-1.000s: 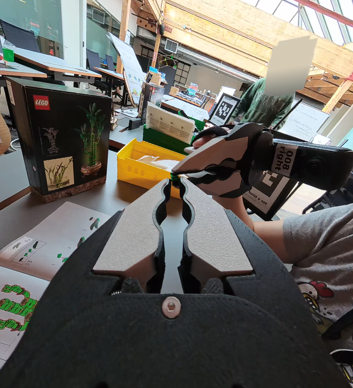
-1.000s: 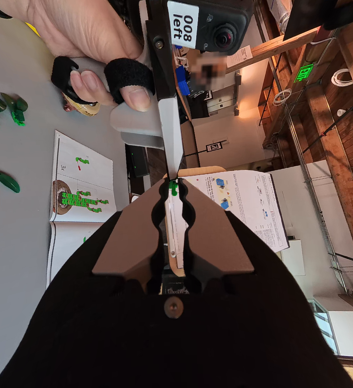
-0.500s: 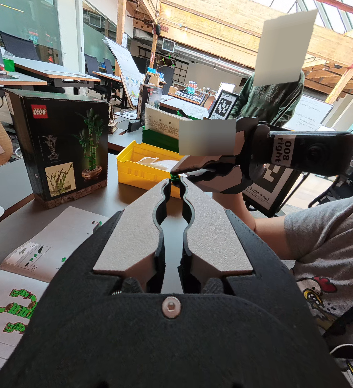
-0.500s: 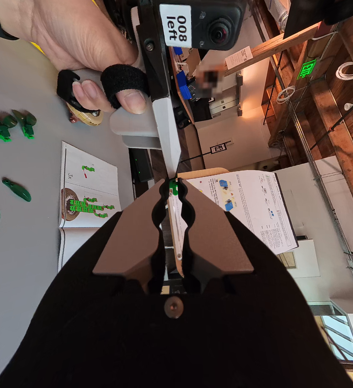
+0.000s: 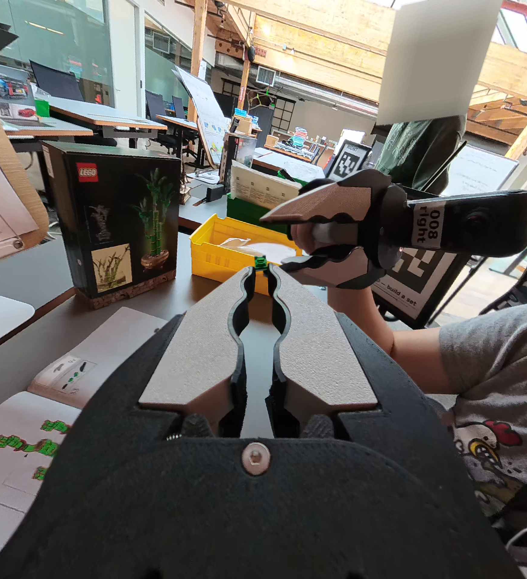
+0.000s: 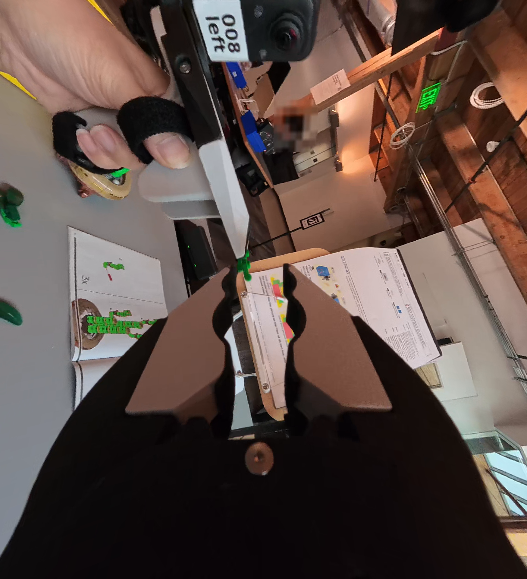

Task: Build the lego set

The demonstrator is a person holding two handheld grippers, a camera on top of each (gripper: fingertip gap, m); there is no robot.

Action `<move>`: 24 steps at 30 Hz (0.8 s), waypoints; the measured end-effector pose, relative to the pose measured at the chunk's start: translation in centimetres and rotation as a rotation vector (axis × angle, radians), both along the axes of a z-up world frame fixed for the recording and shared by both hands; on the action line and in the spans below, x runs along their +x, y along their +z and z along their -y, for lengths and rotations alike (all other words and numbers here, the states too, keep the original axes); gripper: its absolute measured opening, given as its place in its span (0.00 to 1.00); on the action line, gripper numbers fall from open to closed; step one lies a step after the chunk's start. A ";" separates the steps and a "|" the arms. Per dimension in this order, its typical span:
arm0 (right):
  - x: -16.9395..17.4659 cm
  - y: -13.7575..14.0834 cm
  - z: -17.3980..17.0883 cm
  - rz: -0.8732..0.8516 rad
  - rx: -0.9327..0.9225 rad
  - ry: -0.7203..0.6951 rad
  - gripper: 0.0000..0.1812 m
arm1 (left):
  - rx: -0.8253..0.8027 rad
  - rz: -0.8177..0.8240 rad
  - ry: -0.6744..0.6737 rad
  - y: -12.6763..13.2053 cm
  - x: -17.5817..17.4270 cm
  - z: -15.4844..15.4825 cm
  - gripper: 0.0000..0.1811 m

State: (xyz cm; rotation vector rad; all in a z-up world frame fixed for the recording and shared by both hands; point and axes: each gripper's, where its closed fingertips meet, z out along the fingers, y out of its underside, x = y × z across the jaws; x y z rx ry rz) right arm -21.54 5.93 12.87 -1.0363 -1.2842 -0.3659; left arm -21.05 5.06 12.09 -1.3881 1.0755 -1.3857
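Pinching a green lego piece point(image 5: 260, 262) upright, left gripper point(image 5: 259, 270) closed.

Background's busy: far desks with office chairs point(image 5: 158, 106), a whiteboard point(image 5: 478, 175) on the right, and a green exit sign point(image 6: 429, 95) up high.

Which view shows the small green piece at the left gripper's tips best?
Left wrist view: the green piece sits sharp and unobstructed, pinched between the left gripper tips, against the yellow bin. The right wrist view shows it too, but motion-blurred, beside the open right gripper.
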 end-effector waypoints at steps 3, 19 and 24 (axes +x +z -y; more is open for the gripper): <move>0.5 0.1 0.0 -0.027 -0.020 0.026 0.15 | 0.088 0.066 -0.038 1.1 -0.8 0.5 0.03; -0.9 0.1 2.8 -0.556 -0.731 0.677 0.11 | 0.511 0.078 -0.070 1.0 -1.7 3.1 0.03; -1.7 -0.4 3.1 -0.573 -0.825 0.739 0.07 | 0.512 0.078 -0.068 0.8 -1.5 3.0 0.03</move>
